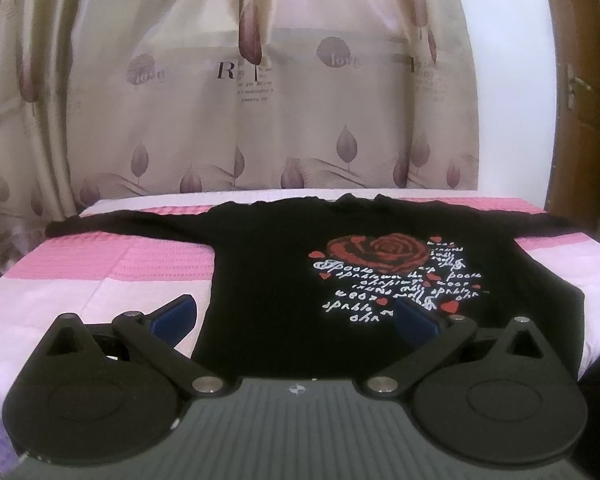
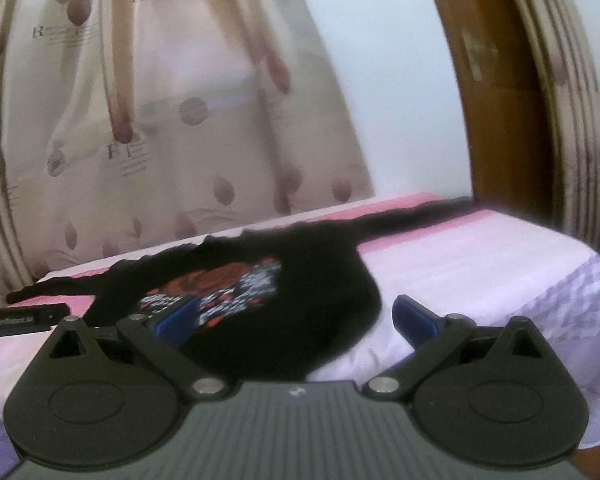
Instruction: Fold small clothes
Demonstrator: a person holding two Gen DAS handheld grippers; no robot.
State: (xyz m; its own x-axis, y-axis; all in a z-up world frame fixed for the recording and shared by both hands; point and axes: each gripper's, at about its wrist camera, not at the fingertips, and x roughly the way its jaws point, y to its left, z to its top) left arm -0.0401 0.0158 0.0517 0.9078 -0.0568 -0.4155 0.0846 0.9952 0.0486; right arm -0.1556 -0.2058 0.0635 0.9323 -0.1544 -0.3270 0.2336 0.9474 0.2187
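Observation:
A black long-sleeved shirt [image 1: 268, 264] with a red rose and white script print lies flat, face up, on the pink and white cloth of the table [image 1: 84, 280], sleeves spread to both sides. My left gripper [image 1: 296, 316] is open and empty, held just above the shirt's near hem at its left side. In the right wrist view the same shirt [image 2: 300, 292] is blurred. My right gripper [image 2: 294, 320] is open and empty, over the shirt's near right corner.
A beige curtain [image 1: 260, 100] with leaf print hangs behind the table. A brown wooden door [image 1: 584, 80] stands at the right. The other gripper's body [image 2: 24, 318] shows at the left edge of the right wrist view.

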